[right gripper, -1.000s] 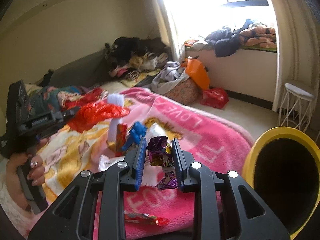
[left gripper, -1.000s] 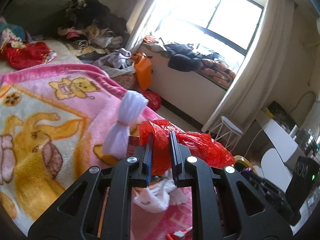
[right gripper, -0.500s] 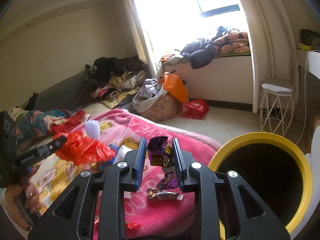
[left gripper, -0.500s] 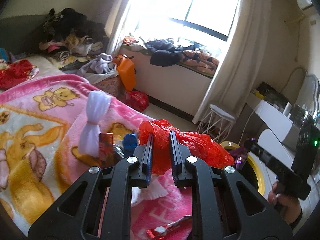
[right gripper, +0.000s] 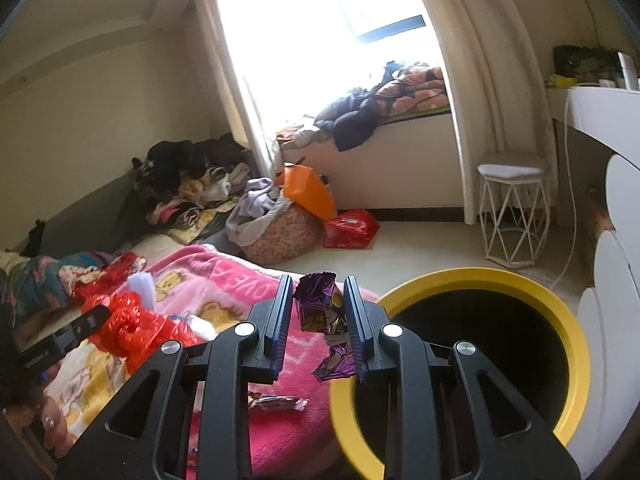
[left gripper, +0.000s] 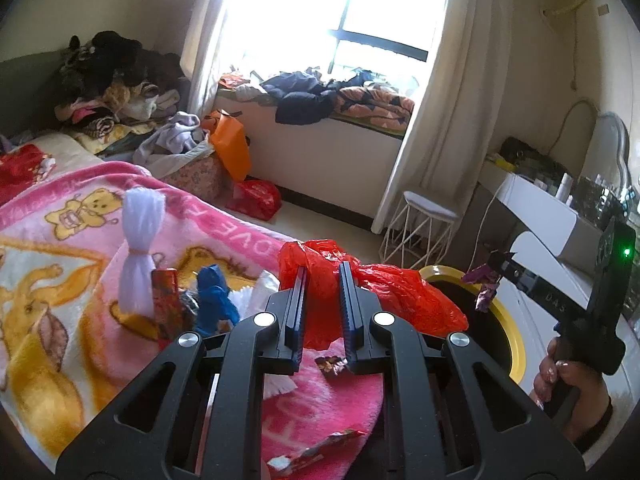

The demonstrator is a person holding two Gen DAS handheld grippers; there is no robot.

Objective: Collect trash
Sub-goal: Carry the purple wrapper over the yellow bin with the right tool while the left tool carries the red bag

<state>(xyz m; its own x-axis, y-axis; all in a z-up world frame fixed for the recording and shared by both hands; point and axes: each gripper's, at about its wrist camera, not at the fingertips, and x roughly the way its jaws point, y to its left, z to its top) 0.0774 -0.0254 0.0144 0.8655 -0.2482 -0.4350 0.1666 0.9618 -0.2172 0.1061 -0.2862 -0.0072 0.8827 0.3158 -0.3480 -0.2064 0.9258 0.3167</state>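
Observation:
My left gripper (left gripper: 322,280) is shut on a crumpled red plastic bag (left gripper: 384,292), held above the pink blanket (left gripper: 100,248) near the bed's edge. My right gripper (right gripper: 318,300) is shut on a purple foil wrapper (right gripper: 320,312), just left of the rim of the yellow bin (right gripper: 568,320) with a black inside. From the left wrist view the right gripper (left gripper: 486,274) hangs with the wrapper over that bin (left gripper: 508,328). From the right wrist view the left gripper (right gripper: 86,322) holds the red bag (right gripper: 136,328) over the bed.
Loose trash lies on the blanket: a white tuft (left gripper: 140,240), a blue scrap (left gripper: 214,296), a red packet (left gripper: 166,296), wrappers (left gripper: 312,448) (right gripper: 276,402). A wire stool (right gripper: 510,208), a red bag on the floor (right gripper: 350,228), clothes piles and a white desk (left gripper: 540,208) surround the bed.
Both grippers have swung to the right, from over the bed toward the yellow bin, each keeping its hold. The bin now fills the lower right of the right wrist view.

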